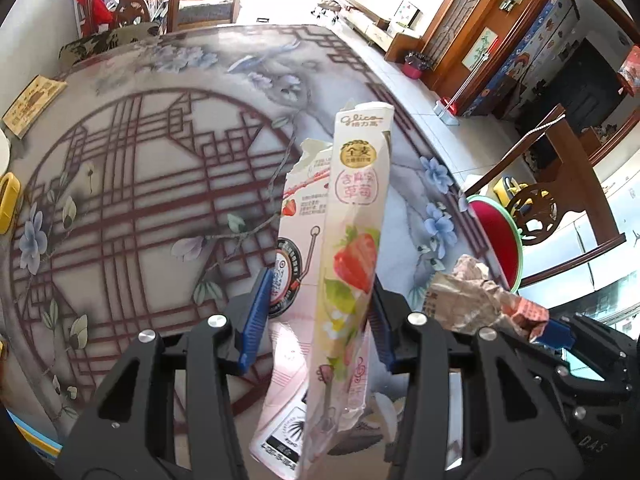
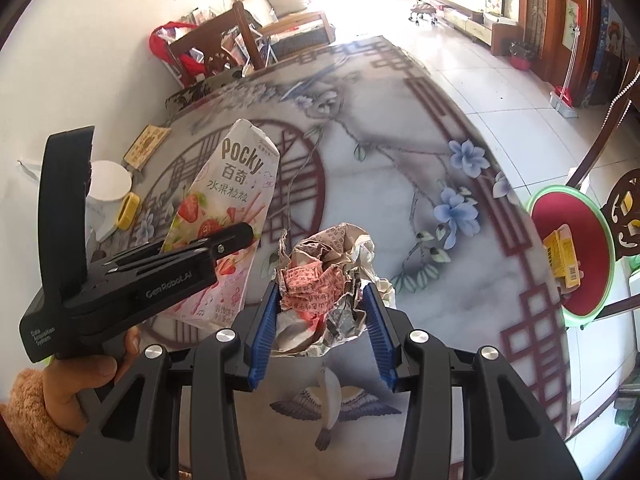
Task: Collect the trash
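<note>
A torn pink-and-white Pocky strawberry box [image 1: 354, 216] stands upright between the blue pads of my left gripper [image 1: 322, 280], which is shut on it and holds it above the patterned table [image 1: 140, 200]. The right wrist view shows this box [image 2: 236, 184] from the side, in the left gripper [image 2: 240, 236]. My right gripper [image 2: 320, 290] is shut on a crumpled ball of foil and printed paper [image 2: 320, 276]. That ball [image 1: 472, 300] also shows low on the right of the left wrist view. A red bin with a green rim [image 2: 576, 280] stands beside the table, with a yellow box [image 2: 564, 258] in it.
A yellow object [image 2: 128, 210], a white round plate [image 2: 108, 180] and a wooden plaque [image 2: 146, 146] lie along the table's left edge by the wall. Wooden chairs [image 2: 216, 48] stand at the far end. A hand in an orange fuzzy sleeve [image 2: 32, 408] holds the left gripper.
</note>
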`<state>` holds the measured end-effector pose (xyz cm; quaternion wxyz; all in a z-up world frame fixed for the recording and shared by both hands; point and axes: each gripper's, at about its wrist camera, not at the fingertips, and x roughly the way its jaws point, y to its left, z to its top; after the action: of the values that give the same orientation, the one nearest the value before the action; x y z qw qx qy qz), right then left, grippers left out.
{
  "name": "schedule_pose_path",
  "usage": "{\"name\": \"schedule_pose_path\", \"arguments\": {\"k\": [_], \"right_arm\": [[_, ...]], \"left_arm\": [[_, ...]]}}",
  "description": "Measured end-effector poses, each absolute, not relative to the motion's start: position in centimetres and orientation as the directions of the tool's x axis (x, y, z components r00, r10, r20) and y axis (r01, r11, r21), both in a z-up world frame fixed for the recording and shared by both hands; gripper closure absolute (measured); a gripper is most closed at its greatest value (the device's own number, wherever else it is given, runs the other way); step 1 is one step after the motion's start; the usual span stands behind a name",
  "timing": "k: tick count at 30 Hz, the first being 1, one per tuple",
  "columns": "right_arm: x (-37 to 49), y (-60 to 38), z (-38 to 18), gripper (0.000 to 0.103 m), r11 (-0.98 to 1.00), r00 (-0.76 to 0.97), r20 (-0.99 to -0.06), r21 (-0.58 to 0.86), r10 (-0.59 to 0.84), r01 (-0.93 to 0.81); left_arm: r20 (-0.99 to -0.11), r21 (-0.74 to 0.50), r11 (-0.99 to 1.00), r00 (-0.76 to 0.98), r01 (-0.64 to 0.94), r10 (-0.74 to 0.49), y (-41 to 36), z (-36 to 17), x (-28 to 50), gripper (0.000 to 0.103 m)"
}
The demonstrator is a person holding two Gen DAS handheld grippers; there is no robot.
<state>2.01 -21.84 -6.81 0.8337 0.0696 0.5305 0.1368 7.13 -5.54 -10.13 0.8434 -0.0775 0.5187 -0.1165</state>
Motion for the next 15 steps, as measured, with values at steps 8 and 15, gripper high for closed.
{"name": "schedule_pose_path", "arguments": {"k": [8,15], "right_arm": [[2.0,-23.7,-6.0,0.061,0.953,0.429,-0.851,0.264,0.302,-0.147],[1.9,-26.5,-5.8,0.061,0.953,0.445,-0.843,0.282,0.301,-0.111]], "left_arm": [[-0.848,-0.245,0.96,0.451,0.135,-0.28,-7.4,-8.8,6.7,0.059],[-0.848,-0.236,0.957,0.446,0.168,-0.287,-9.9,-8.4,6.6,0.059]]}}
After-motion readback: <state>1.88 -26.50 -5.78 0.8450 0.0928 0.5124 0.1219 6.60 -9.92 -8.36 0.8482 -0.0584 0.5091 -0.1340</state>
